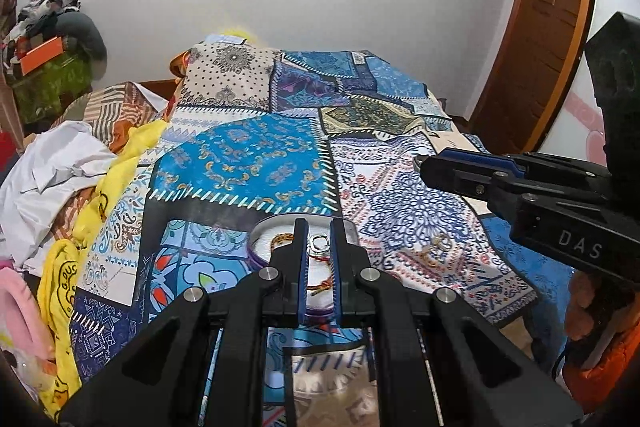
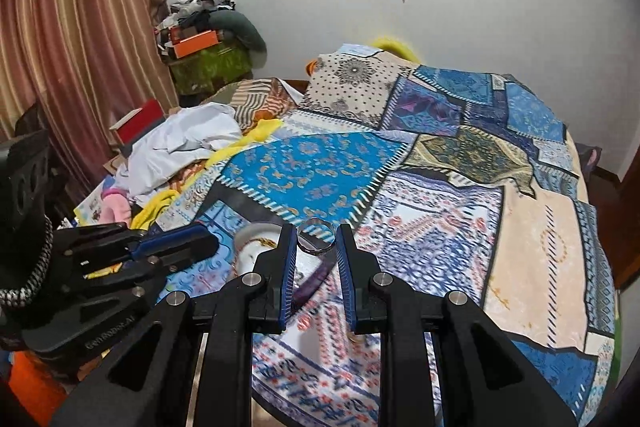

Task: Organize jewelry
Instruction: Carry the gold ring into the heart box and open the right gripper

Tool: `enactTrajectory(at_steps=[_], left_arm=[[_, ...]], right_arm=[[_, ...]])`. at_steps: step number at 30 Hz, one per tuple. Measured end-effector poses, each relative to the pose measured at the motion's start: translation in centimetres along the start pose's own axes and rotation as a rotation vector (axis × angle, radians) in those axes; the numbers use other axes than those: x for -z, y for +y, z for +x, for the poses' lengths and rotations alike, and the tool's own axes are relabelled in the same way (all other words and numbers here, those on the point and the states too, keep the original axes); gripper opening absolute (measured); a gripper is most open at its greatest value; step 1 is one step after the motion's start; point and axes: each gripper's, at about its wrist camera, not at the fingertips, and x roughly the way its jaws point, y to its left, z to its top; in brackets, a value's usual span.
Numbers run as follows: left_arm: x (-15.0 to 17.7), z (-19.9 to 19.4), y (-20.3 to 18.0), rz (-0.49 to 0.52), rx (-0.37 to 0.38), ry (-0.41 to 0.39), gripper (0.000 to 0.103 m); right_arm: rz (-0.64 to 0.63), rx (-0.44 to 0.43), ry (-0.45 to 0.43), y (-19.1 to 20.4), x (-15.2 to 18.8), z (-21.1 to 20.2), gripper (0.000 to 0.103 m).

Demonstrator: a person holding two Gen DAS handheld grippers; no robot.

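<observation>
Left wrist view: on the bed, over a patchwork bedspread (image 1: 248,163), a round white tray with a purple rim (image 1: 260,227) is seen just ahead of the left gripper (image 1: 319,239), whose jaws are nearly together with nothing seen held between them. Already laid in the tray, as far as can be counted: one gold chain piece (image 1: 282,239) at the left, one silver ring (image 1: 319,244) framed by the jaws, and one red-and-gold thread bracelet (image 1: 325,277) nearer the camera. Further right, still loose on the bedspread and well apart from the tray, a small cluster of gold jewelry (image 1: 437,245) is noted, perhaps two or three pieces; an exact count cannot be made. At the far right the right gripper (image 1: 424,167) is carried in over the bed. In the right wrist view, the left gripper (image 2: 208,241) appears at the left, the tray (image 2: 250,253) beside it, and one silver ring band (image 2: 317,235) is gripped between the jaws of the right gripper (image 2: 317,241), held above the tray's near rim and not yet released. One further gold piece (image 2: 356,338) is glimpsed on the bedspread below the jaws, blurred. The task is judged roughly half done: three items binned, one in transit, and the loose gold cluster left to collect.
</observation>
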Motion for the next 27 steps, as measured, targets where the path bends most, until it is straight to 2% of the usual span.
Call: enactTrajectory(at_steps=[16,27], left_arm=[[1.4,4.1,2.1,-0.034,0.030,0.079,0.008],[1.7,4.9,2.0,-0.041,0.042,0.099,0.008]], right_arm=[[0.005,-0.064,0.117,1.4,0.5,5.4,0.018],[0.018,-0.073,0.161,1.3,0.9,6.6,0.018]])
